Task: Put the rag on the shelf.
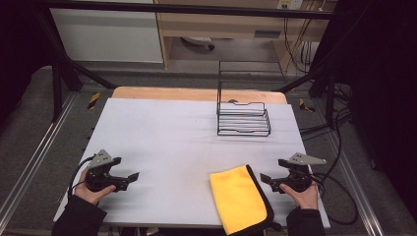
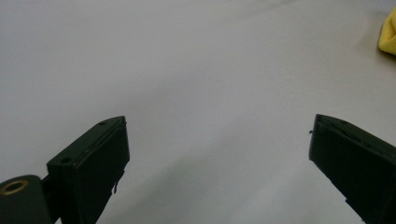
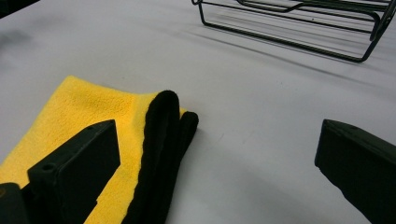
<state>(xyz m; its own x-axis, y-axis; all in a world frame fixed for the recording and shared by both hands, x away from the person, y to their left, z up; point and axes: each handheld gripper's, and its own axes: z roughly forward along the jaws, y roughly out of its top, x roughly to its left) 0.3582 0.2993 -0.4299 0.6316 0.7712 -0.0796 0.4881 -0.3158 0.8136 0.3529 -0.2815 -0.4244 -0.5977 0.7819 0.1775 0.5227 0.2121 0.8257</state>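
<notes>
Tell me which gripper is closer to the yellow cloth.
The right gripper: its open jaws sit just beside the yellow cloth. The left gripper is well off across bare table.

One folded yellow microfibre cloth with black edging (image 1: 239, 196) lies on the one white-covered bench (image 1: 167, 132). One black wire rack (image 1: 243, 118) stands there too. Two handheld black grippers: left (image 1: 134, 176), right (image 1: 264, 179).
</notes>
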